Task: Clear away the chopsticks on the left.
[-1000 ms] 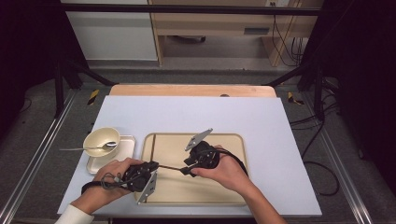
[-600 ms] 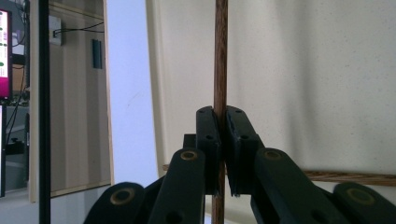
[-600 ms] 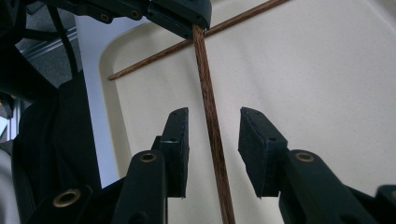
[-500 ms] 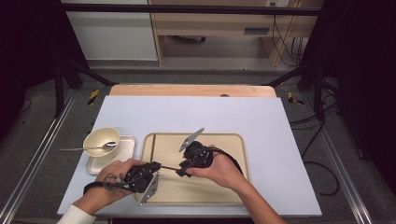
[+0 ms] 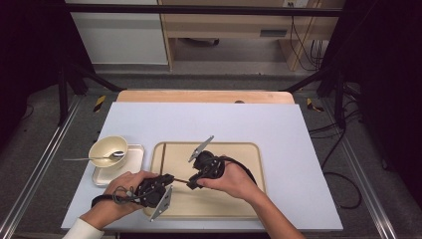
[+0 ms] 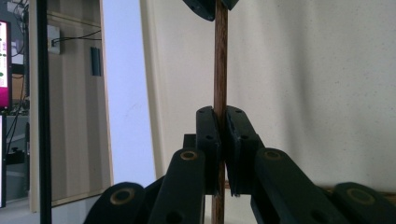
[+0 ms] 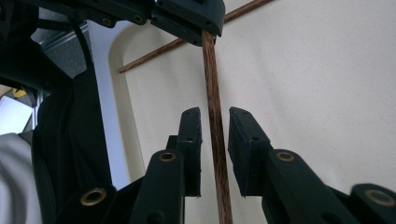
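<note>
Right gripper view is showing the right gripper (image 7: 215, 154) closing around a thin brown wooden chopstick (image 7: 214, 121), pads not touching, while the left gripper (image 6: 222, 149) is clamping its far end.

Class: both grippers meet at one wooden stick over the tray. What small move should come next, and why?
Probably finish closing the right gripper: its jaws have just been closing, yet gaps remain beside the stick between them. The left gripper already clamps it.

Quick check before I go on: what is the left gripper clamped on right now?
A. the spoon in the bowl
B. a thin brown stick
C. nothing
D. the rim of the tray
B: in the left gripper view the left gripper has its pads pressed on a thin brown stick over the tray.
</note>
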`<state>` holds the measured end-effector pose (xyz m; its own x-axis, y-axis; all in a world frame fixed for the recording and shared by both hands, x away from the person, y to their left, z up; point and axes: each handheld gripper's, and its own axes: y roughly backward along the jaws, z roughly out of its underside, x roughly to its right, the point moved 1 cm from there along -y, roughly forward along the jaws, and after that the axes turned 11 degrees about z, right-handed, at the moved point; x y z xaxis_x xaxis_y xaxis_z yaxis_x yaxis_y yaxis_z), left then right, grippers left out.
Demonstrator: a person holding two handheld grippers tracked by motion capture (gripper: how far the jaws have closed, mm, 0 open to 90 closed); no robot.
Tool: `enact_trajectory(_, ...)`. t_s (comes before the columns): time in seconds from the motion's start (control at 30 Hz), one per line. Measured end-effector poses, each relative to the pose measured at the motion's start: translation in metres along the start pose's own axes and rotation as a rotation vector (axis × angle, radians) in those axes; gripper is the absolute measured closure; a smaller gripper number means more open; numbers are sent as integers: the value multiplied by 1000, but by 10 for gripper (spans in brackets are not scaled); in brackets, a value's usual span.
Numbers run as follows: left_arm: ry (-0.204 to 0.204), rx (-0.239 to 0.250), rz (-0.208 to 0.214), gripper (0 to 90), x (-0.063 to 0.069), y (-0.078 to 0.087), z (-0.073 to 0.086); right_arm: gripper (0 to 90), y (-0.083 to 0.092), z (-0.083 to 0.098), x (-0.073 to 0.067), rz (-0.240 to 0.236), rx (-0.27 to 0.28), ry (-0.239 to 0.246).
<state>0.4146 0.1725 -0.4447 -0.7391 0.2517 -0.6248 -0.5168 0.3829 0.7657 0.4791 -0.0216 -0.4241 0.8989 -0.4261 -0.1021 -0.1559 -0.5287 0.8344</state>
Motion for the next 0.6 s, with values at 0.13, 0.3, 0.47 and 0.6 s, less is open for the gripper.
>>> enact_trajectory(0.13, -2, 1, 1, 849, 0, 0, -1, 796, -1, 0, 0, -11, -8, -3)
enact_trajectory(0.3, 0, 4, 0, 849, 0, 1, -1, 825, -2, 0, 0, -10, -10, -2)
enact_trajectory(0.47, 4, 7, 4, 848, 0, 0, 0, 839, -2, 0, 0, -14, -10, 4)
enact_trajectory(0.6, 15, 12, 4, 841, -1, 0, 1, 848, -3, 0, -1, -17, -8, 13)
